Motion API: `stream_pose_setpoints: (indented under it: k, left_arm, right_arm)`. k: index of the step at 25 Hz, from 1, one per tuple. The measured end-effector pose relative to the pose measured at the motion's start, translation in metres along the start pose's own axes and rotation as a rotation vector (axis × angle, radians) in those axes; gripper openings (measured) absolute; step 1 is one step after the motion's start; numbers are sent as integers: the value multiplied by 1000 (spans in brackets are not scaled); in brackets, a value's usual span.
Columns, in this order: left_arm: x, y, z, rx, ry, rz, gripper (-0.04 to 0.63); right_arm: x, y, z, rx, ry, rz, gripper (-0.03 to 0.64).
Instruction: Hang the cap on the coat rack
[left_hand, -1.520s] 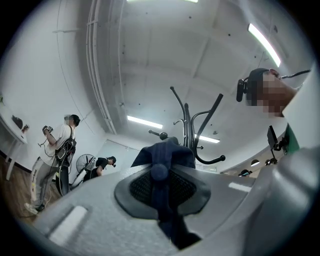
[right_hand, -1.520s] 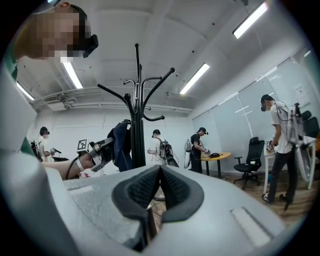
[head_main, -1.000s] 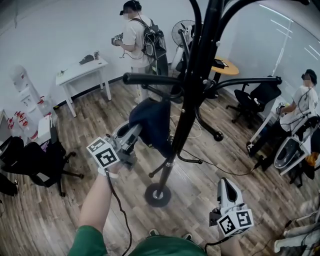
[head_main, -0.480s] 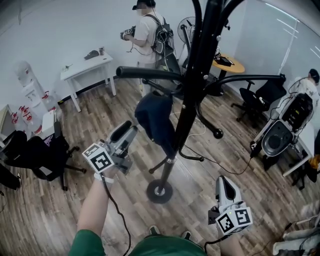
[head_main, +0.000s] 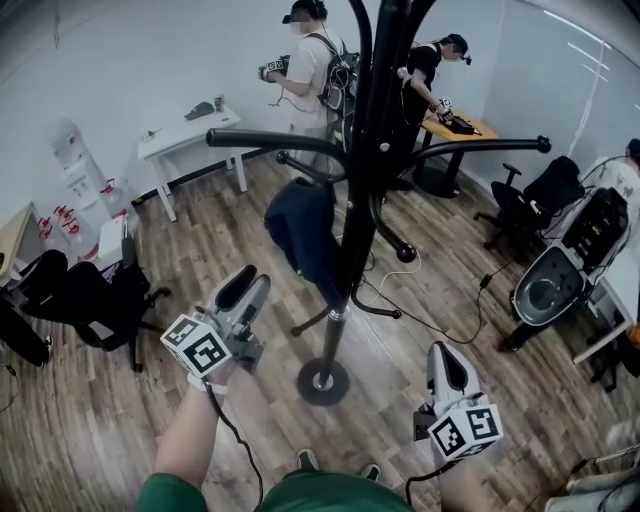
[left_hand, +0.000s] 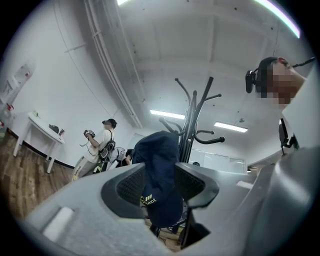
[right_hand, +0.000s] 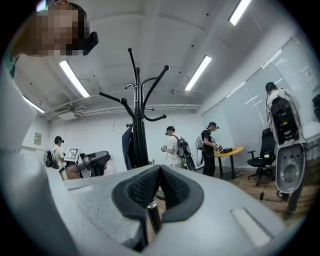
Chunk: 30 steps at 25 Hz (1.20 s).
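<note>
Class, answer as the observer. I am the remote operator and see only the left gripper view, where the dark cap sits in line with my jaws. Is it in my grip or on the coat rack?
Observer: On the rack. The head view shows the cap hanging from the coat rack, apart from the left hand-held gripper, whose jaws are closing on nothing.
Operator: And my other gripper?
Observer: The right hand-held gripper is held low, to the right of the rack's base. Its jaws are together and empty.
</note>
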<state>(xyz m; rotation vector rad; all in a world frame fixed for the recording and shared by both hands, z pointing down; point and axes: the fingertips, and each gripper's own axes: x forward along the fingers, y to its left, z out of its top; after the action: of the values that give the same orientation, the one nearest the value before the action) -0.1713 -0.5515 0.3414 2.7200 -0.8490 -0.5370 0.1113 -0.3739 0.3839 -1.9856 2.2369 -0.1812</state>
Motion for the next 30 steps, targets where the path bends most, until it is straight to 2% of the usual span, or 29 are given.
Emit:
stream_pose_setpoints:
  k: [5, 10, 15, 23, 30]
  left_arm:
    - [-11, -28, 7, 78, -43, 138, 139]
    - [-11, -70, 9, 222, -44, 201, 92]
    - [-11, -109, 1, 301, -32, 248, 54]
    - [-16, -163, -19, 309, -39, 283, 40]
    - [-28, -167, -28, 292, -59, 337, 40]
  right_arm:
    - [-10, -14, 13, -2, -16, 33, 2]
    - [-16, -33, 29, -21, -42, 60, 2]
    - [-19, -49, 49, -40, -81, 77, 2]
    - [-24, -63, 65, -67, -106, 123, 2]
    - [-16, -66, 68, -86, -128, 135, 2]
